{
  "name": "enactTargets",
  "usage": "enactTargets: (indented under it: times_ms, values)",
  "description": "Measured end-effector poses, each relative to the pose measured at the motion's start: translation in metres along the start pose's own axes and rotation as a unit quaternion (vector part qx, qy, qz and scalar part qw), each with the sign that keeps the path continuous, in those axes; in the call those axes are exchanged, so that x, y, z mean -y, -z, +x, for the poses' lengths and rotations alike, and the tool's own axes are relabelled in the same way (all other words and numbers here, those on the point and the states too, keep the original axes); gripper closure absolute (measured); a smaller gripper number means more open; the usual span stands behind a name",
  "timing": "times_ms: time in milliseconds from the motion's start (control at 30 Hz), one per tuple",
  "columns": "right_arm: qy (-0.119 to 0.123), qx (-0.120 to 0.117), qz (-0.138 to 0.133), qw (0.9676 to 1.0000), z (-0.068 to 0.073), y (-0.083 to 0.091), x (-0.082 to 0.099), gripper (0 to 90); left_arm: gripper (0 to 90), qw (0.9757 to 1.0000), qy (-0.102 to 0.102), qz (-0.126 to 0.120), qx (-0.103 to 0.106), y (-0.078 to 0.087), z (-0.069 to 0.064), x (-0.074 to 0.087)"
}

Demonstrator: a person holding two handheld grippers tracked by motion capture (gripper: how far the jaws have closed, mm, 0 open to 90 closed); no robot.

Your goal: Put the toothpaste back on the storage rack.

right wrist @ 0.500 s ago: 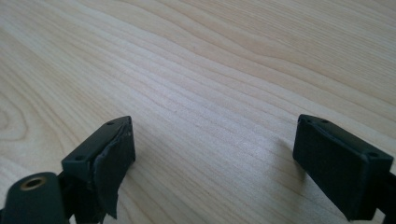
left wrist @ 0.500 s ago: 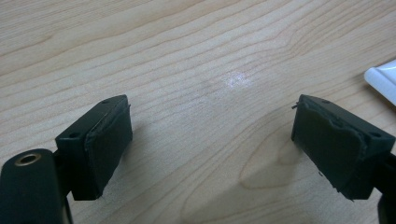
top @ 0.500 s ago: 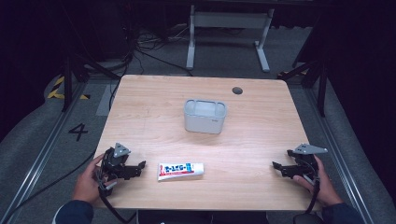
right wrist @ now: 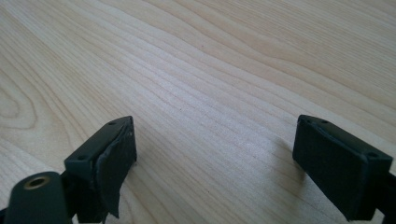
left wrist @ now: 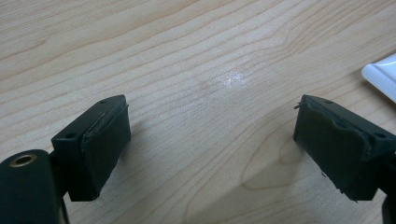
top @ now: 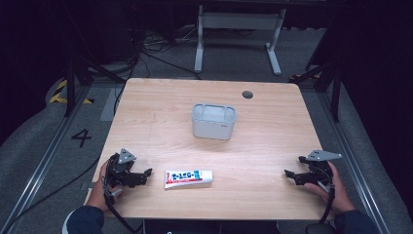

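Toothpaste tube [top: 188,178] lies flat on the tabletop [top: 263,146], just right of the released left tongs [top: 146,174]; right tongs [top: 288,174], also released, rest well apart. A shallow pinch could let it slip.

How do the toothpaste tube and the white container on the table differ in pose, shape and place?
The toothpaste tube lies flat; the white container stands upright, open at the top. The tube is slim and printed; the container is boxy and plain. The tube lies near the front edge, the container mid-table. Both rest on the wooden table, untouched.
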State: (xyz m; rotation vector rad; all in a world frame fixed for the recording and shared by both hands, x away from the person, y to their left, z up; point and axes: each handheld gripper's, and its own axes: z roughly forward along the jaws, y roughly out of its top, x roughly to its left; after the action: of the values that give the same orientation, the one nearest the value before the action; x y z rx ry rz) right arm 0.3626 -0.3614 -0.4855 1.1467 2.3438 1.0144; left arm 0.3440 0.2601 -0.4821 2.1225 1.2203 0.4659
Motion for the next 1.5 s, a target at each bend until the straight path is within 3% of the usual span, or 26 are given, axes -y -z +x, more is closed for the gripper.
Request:
enactTargets:
  times_ms: [133,400,433,700,967,1000,1133,1300,1467,1500]
  values:
    - [0.013,-0.014,0.006,0.9998,0.002,0.0,-0.004,19.7,11.5,1.0,0.002,0.001,-0.001,0.001,-0.001,0.002]
    - [0.041,-0.034,0.002,0.9986,0.012,0.004,-0.023,20.3,11.3,0.9998,-0.016,0.0,0.01,0.003,0.003,0.003]
    - [0.054,-0.037,-0.004,0.9979,0.016,0.005,-0.031,21.0,11.3,0.9998,-0.016,0.0,0.012,0.003,0.004,0.003]
    - [0.089,-0.062,-0.009,0.9941,0.033,0.005,-0.056,21.5,11.1,0.9995,-0.023,-0.001,0.019,0.003,0.006,0.004]
    - [0.116,-0.093,-0.027,0.9886,0.052,0.002,-0.083,22.8,11.1,0.9995,-0.024,-0.001,0.019,0.003,0.006,0.004]
    - [0.126,-0.102,-0.029,0.9863,0.058,0.0,-0.091,22.8,11.1,0.9995,-0.024,-0.001,0.019,0.003,0.006,0.004]
    - [0.139,-0.108,-0.03,0.9839,0.067,-0.004,-0.1,23.0,11.1,0.9995,-0.024,-0.001,0.019,0.003,0.006,0.004]
    - [0.166,-0.122,-0.023,0.9784,0.086,-0.013,-0.116,24.6,11.1,0.9995,-0.025,0.001,0.019,0.004,0.006,0.004]
    - [0.192,-0.145,-0.019,0.9705,0.105,-0.025,-0.129,26.0,11.1,0.9995,-0.025,0.0,0.02,0.004,0.007,0.004]
    - [0.192,-0.145,-0.019,0.9705,0.105,-0.025,-0.129,26.0,11.1,0.9995,-0.025,-0.001,0.02,0.004,0.007,0.004]
